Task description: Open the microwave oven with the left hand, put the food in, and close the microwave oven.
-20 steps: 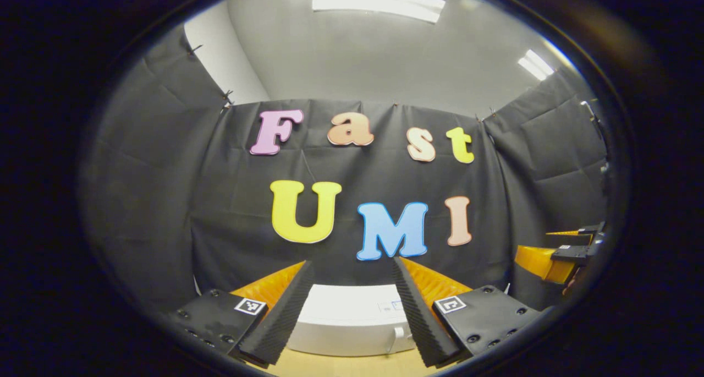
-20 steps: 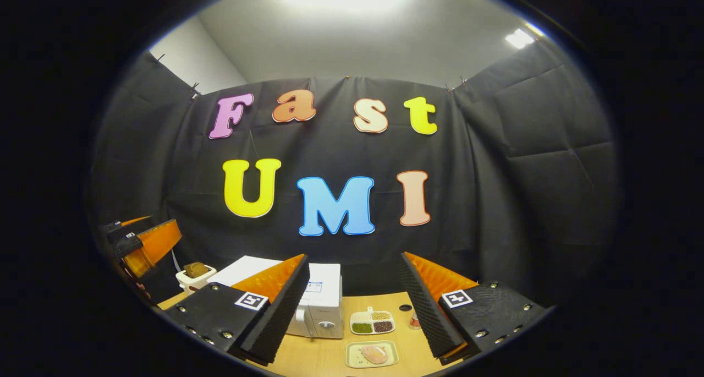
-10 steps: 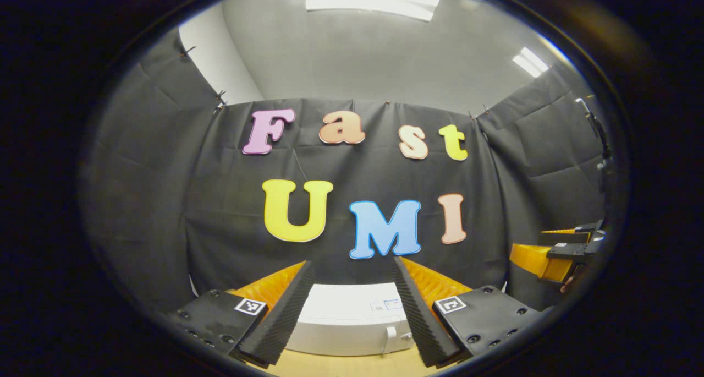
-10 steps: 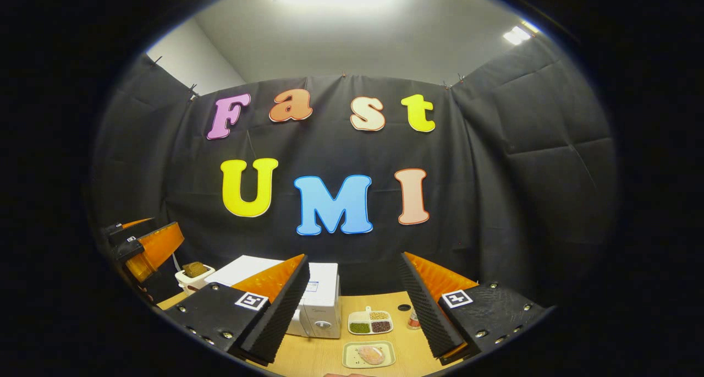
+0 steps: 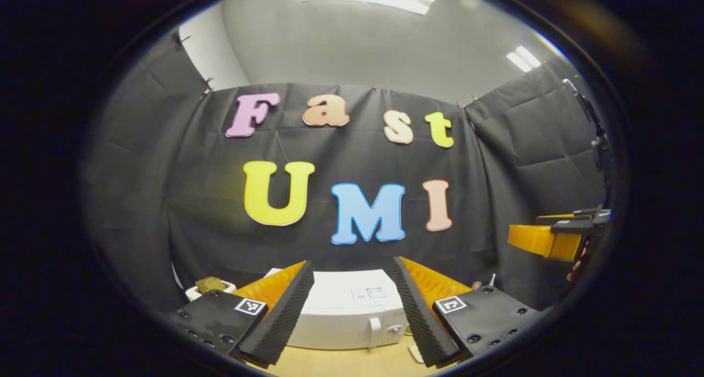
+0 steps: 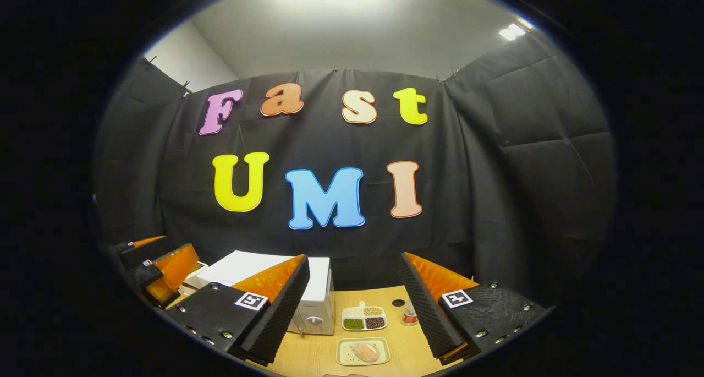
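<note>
Microwave oven (image 5: 352, 316): white, on the table (image 6: 324, 360), door shut, handle (image 5: 375, 332) at the door's right edge; stands straight ahead of the left tongs (image 5: 352, 305), which are spread wide, grasping nothing, and well short of it.

Food (image 6: 364, 351): pale pink piece lying in a shallow rectangular tray (image 6: 345, 359), near the table's front edge, ahead of the right tongs (image 6: 355, 305), likewise spread and empty.

Risks, as judged:
- the handle is slim, so the fingers may close beside it
- a hard pull may drag the light oven across the table
- the open door may sweep toward the tray

Other containers:
- divided dish (image 6: 363, 318) just right of the oven, holding green, tan and dark grains in separate compartments
- small white tub (image 5: 209, 287) left of the oven with something brown inside
- small bottle (image 6: 408, 314), contents not discernible
</note>
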A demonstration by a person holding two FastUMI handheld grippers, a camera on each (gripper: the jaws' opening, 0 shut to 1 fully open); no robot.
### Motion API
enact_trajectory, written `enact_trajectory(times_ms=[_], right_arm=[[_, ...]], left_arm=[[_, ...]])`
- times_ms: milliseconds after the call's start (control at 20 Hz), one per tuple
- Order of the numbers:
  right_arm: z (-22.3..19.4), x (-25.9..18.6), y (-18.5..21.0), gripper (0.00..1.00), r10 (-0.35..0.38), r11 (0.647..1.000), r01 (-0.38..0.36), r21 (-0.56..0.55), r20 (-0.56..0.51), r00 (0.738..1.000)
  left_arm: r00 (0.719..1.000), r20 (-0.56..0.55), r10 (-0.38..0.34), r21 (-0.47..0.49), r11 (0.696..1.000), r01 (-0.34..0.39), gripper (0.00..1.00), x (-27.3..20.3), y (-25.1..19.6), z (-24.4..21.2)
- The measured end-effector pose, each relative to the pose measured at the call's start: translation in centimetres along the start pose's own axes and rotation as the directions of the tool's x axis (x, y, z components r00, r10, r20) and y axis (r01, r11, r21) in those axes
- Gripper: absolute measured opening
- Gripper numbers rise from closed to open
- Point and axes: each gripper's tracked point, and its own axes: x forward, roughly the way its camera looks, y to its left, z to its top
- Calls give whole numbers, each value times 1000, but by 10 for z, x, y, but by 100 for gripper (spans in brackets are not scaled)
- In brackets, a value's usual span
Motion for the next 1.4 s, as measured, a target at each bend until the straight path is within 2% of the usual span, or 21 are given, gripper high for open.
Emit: enact_trajectory(times_ms=[250,300,350,600,650,800,850,950,1250,1350,1400], right_arm=[[-13,7,-16,99,-5,1000,4,-27,-24,1000],[-15,9,-19,99,-4,999,3,-34,-30,1000],[-18,11,-22,99,-4,999,3,-40,-36,999],[-35,23,-36,99,-10,999,5,-53,-77,997],[-39,25,-39,99,-11,998,6,-58,-87,996],[-50,32,-47,99,-20,998,12,-56,-126,992],[-52,34,-49,99,-21,998,14,-53,-134,991],[-57,39,-53,99,-22,998,12,-69,-147,989],[-75,56,-62,99,-27,995,7,-97,-201,979],[-80,60,-61,99,-22,995,1,-98,-215,976],[-80,63,-62,99,-25,995,2,-103,-216,976]], left_arm=[[998,-58,-14,-25,1000,12,94,24,-18,-56],[997,-75,-17,-24,1000,15,96,29,-22,-69],[995,-93,-21,-23,1000,19,94,34,-27,-84],[984,-172,-48,10,999,51,96,60,-44,-152],[980,-192,-45,20,999,49,94,64,-45,-168],[964,-265,-14,46,999,27,96,77,-43,-217],[958,-287,-9,44,999,23,94,82,-44,-232],[943,-332,-14,35,999,27,96,93,-49,-262],[923,-384,-14,23,999,25,94,125,-59,-309],[916,-401,-13,17,1000,21,88,131,-60,-320],[915,-404,-10,25,999,22,88,133,-60,-323]])
